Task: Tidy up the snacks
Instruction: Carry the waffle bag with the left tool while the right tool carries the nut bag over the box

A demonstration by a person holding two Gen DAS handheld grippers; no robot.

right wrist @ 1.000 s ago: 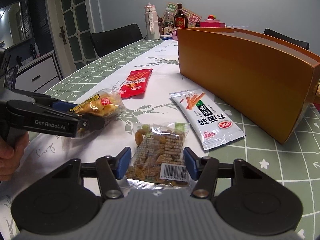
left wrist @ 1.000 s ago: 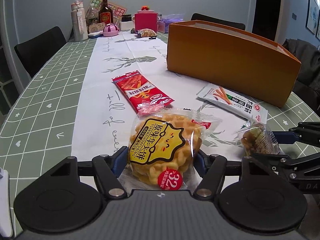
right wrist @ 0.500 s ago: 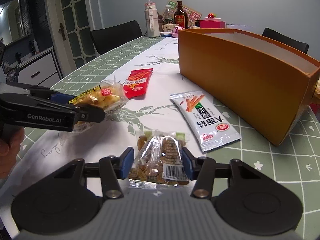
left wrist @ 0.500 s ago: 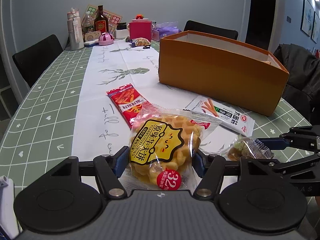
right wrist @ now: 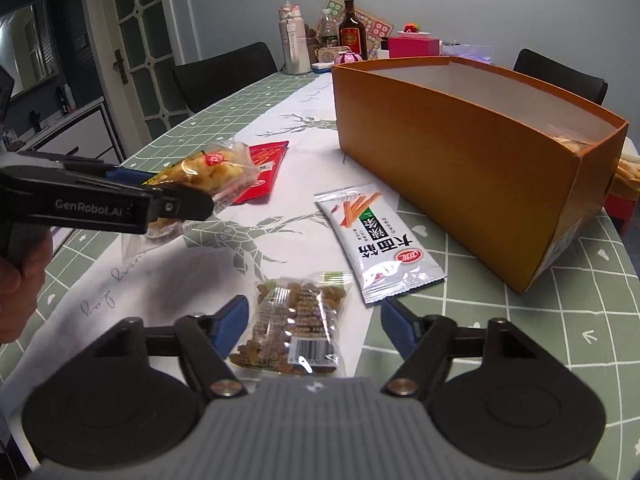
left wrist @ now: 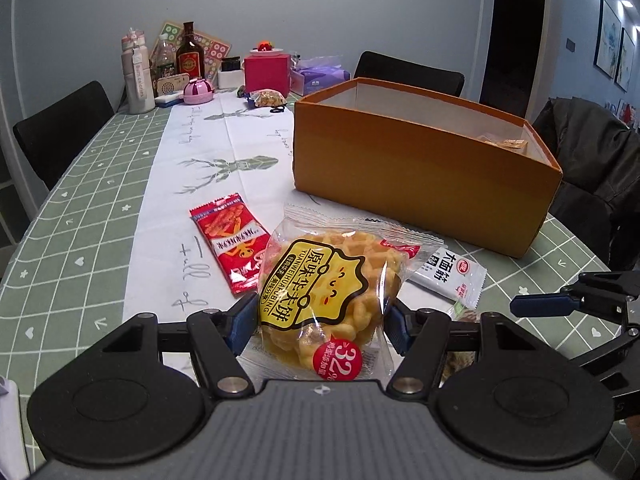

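The table [left wrist: 80, 208] is the biggest thing here. It has a green checked cloth with a white strip [left wrist: 188, 184] down the middle.

Next comes the orange box [left wrist: 420, 172]. Its top is open. In the left wrist view it sits at about 1 o'clock from the waffle pack. A few small snacks lie inside at its far right end.

Black chairs [left wrist: 60, 128] stand around the table. Bottles [left wrist: 138, 72] and a pink box [left wrist: 267, 74] crowd the far end at 12 o'clock.

The left gripper [left wrist: 322, 320] is squeezed onto the waffle pack [left wrist: 328, 300]. Both blue pads press its sides. In the right wrist view the pack hangs in the air above the table, at about 10 o'clock.

The right gripper [right wrist: 314, 320] has its fingers spread wide. They sit on either side of the nut snack bag [right wrist: 296, 328] and do not touch it. The bag lies flat on the white strip.

The white snack pack [right wrist: 376, 240] lies flat at 1 o'clock from the nut bag, just beside the orange box. The red snack pack [left wrist: 230, 242] lies flat on the white strip, at 10 o'clock from the waffle pack in the left wrist view.
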